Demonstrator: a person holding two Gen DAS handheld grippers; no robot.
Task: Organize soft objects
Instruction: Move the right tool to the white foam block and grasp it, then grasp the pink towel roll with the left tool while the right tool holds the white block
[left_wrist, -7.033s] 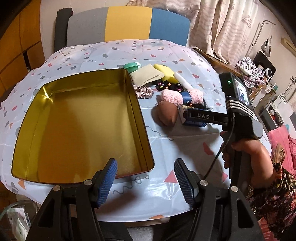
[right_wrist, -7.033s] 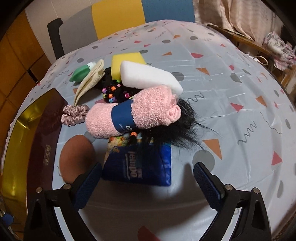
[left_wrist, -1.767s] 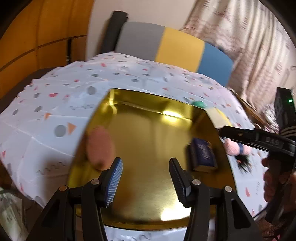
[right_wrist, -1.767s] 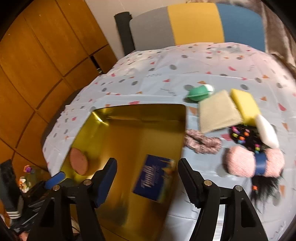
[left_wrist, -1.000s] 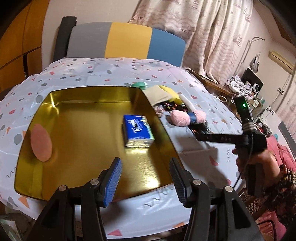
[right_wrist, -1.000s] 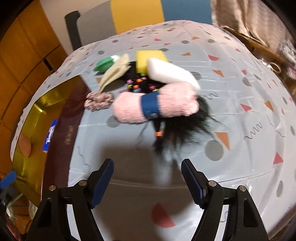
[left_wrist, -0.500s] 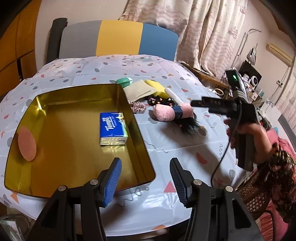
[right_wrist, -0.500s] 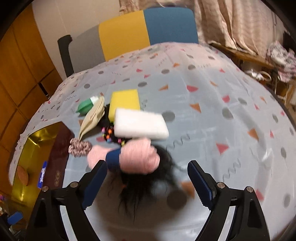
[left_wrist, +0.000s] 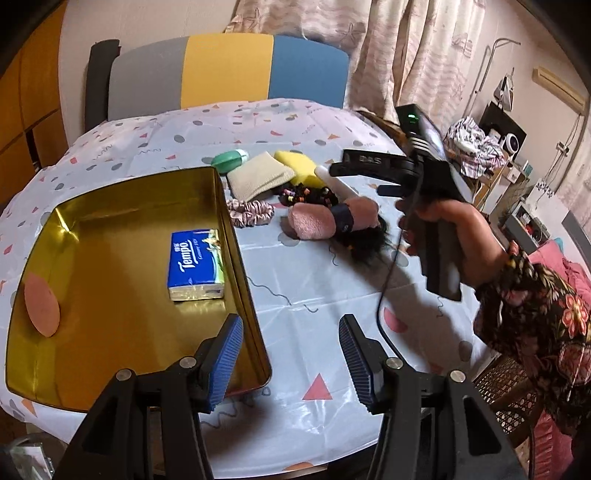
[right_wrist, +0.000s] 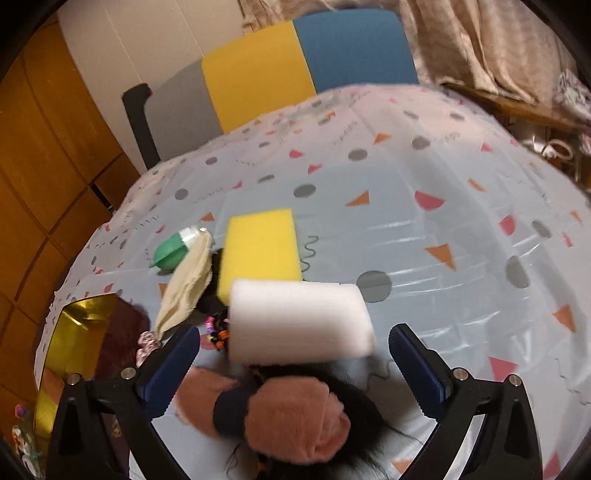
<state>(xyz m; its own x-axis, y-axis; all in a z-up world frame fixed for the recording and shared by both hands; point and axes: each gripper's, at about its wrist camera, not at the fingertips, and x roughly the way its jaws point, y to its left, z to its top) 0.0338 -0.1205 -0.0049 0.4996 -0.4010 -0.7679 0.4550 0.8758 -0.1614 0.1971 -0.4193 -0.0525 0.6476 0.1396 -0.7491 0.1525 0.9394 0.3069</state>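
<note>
A gold tin tray (left_wrist: 236, 236) holds a blue tissue pack (left_wrist: 195, 264) and a pink oval pad (left_wrist: 41, 305). Right of it lie a pink scrunchie (left_wrist: 251, 216), a rolled pink towel (left_wrist: 325, 221) with a blue band on black hair, a beige cloth (left_wrist: 258, 179), a yellow sponge (right_wrist: 260, 249) and a white sponge (right_wrist: 297, 321). My left gripper (left_wrist: 290, 363) stands open and empty over the tray's near right corner. My right gripper (right_wrist: 295, 367) hovers over the pink towel (right_wrist: 291, 417) and white sponge, jaws opening wide, pads touching nothing.
A green oval item (right_wrist: 170, 253) lies behind the beige cloth. A chair (left_wrist: 221, 70) in grey, yellow and blue stands behind the table. Black beaded hair ties (left_wrist: 308, 194) sit between sponge and towel. A floral sleeve (left_wrist: 532, 314) is at the right.
The right gripper moved forward over the towel toward the white sponge, and its jaws widened. The left gripper drifted right, so the tray sits further left in its view.
</note>
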